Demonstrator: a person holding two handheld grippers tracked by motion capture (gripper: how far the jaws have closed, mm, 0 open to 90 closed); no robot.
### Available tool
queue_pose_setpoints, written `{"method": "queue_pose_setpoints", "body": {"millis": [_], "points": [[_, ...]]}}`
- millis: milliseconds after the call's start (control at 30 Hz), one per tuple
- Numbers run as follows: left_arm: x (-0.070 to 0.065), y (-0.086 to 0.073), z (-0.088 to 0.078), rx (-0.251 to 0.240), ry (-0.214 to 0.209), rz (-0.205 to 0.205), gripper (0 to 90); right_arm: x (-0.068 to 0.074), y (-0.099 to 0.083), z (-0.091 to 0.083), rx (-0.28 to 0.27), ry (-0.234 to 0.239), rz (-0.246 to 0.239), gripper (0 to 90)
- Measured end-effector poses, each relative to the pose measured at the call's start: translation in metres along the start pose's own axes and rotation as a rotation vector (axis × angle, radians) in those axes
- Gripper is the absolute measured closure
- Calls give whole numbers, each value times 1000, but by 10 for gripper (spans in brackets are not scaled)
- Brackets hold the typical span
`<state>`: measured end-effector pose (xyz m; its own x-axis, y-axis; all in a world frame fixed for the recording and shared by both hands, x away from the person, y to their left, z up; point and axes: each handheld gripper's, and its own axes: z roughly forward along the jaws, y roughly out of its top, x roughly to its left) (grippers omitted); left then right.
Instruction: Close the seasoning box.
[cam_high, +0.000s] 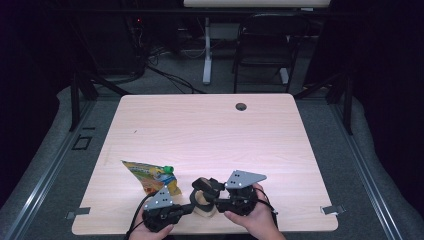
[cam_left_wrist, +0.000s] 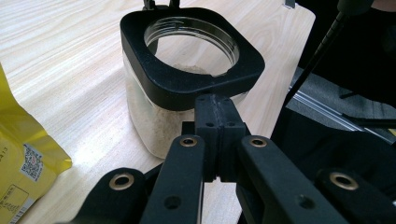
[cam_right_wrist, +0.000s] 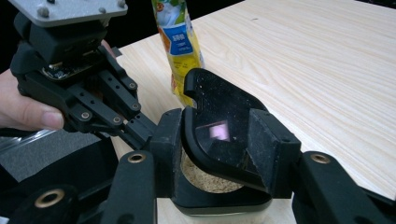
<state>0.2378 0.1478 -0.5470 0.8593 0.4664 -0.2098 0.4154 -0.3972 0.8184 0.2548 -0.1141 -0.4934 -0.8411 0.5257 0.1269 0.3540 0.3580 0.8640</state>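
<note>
A pale wooden worktop (cam_high: 210, 140) is seen from above, with a small round hole near its far edge. All the things are gathered at its near edge.

A yellow pouch (cam_high: 150, 176) with a green cap lies flat on the worktop, to the left of the jar and near it; in the left tool view its corner is seen at the left edge (cam_left_wrist: 23, 172), and in the right tool view it stands behind the lid (cam_right_wrist: 180, 46).

A clear jar (cam_left_wrist: 154, 116) with a black collar stands upright on the worktop between the two tools; in the high view it is found at the near edge (cam_high: 204, 204). Its mouth is uncovered, and a pale, sandy powder is seen in its lower part.

The left tool (cam_high: 187, 207) is held in the left hand (cam_high: 150, 231) and points at the jar from the left. Its jaws are pressed together, with nothing between them, and their tips (cam_left_wrist: 218, 114) are seen just at the jar's collar; whether they touch it cannot be told.

The right tool (cam_right_wrist: 224, 154) is held in the right hand (cam_high: 252, 217). The black lid (cam_right_wrist: 219, 130) is tilted between its jaws, just above the jar's mouth. The jaws are spread wide at the lid's sides; a firm pinch cannot be told.
</note>
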Motion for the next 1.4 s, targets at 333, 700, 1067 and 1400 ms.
{"method": "queue_pose_setpoints", "body": {"millis": [333, 700, 1067, 1400], "points": [[0, 0, 0, -1, 1, 1, 900, 2, 0, 2, -1, 4, 0, 555], [0, 0, 0, 1, 0, 1, 899, 4, -1, 4, 9, 7, -9, 555], [2, -2, -1, 10, 10, 1, 897, 5, -1, 5, 18, 8, -19, 554], [4, -2, -3, 2, 11, -3, 892, 6, -2, 6, 25, 16, -22, 550]]}}
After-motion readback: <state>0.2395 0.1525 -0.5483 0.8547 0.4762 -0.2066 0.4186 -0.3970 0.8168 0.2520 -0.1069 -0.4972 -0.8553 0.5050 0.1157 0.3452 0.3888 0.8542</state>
